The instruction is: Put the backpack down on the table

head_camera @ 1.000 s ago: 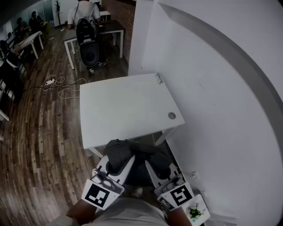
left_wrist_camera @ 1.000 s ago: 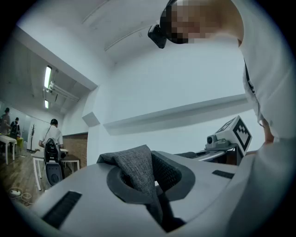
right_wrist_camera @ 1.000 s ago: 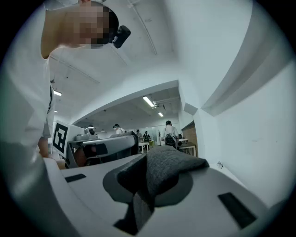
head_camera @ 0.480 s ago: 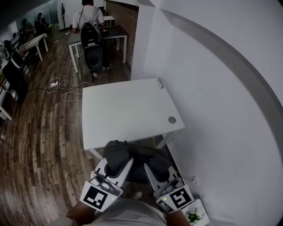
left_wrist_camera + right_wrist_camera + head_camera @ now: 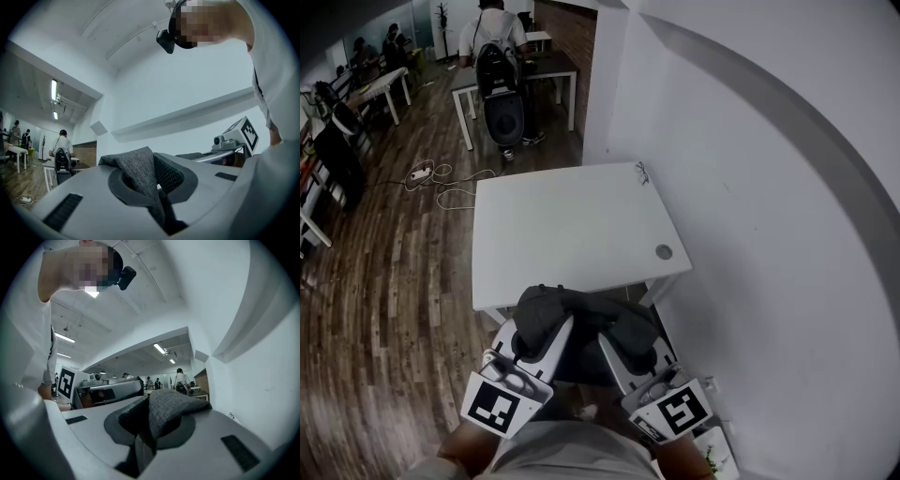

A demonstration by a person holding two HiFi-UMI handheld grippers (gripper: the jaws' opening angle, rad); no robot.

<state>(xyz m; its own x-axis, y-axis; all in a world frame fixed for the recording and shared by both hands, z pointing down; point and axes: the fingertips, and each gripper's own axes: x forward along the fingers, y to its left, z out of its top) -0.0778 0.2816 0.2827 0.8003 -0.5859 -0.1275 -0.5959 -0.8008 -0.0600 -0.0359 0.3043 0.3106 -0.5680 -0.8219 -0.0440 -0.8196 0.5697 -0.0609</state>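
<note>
- The person's hands are holding both grippers side by side low in the head view, the marker cubes facing up.
- The left gripper (image 5: 546, 330) is clamping a fold of the backpack (image 5: 583, 317). In the left gripper view its jaws are standing almost together, with grey cloth squeezed between them and bulging up above them.
- The right gripper (image 5: 617, 342) is doing the same just beside it. In the right gripper view its jaws are standing narrow and are pinching a thick fold of the same cloth.
- Each gripper is showing in the other's view, close alongside and at about the same height.
- The backpack, dark grey, is hanging from the two grips in front of the person, at the near edge of the desk (image 5: 567, 234). Its far side is overlapping that edge in the head view, and whether it is touching the desk I cannot tell.
- The desk is standing white against the wall (image 5: 769, 216) on the right, with a round grommet (image 5: 664, 251) near its right edge and a small dark item (image 5: 639, 171) at its far right corner.
- Beyond it, a cable (image 5: 441, 187) is lying coiled on the wooden floor (image 5: 384, 281).
- Farther off, a person (image 5: 497, 47) is standing at another table (image 5: 546, 67), facing away.
</note>
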